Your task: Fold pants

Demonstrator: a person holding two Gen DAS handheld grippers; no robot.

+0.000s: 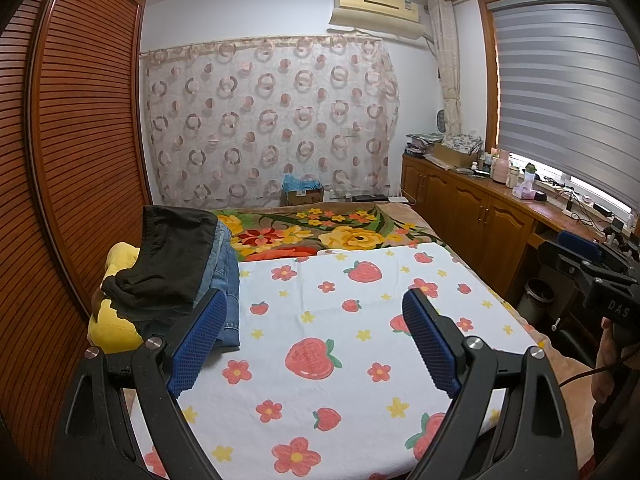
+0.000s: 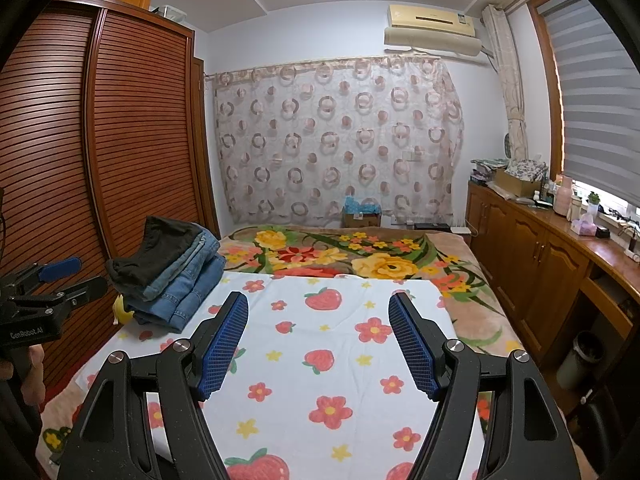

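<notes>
Nearest in the left wrist view, the left gripper (image 1: 314, 308) hangs over the bed with its jaws spread wide and nothing between the blue pads (image 1: 430, 344). In the right wrist view the right gripper (image 2: 318, 312) does the same: jaws well apart, nothing held, hovering above the bed. Under both lies a white sheet (image 1: 340, 360) printed with strawberries and flowers, spread flat over the near part of the bed.

At about nine o'clock on that sheet, on its left edge, sits the stack of pants (image 2: 176, 276): blue jeans piled up with a dark garment (image 1: 168, 264) on top. The stack is apart from both grippers, ahead and to the left of them. A yellow soft object (image 1: 114, 312) pokes out beside the stack, touching it on the wardrobe side.

At three o'clock in the left wrist view the other gripper's black body shows, with a hand (image 1: 608, 364) on its handle. Beyond the sheet, at twelve o'clock, a floral blanket (image 2: 360, 256) covers the far part of the bed. At nine o'clock stands a slatted wooden wardrobe (image 2: 132, 140); at three o'clock a wooden cabinet (image 2: 536, 256) runs along under the window, its top cluttered. On the far wall hangs a sheer curtain with rings (image 1: 272, 120), with an air conditioner (image 1: 376, 10) above it.
</notes>
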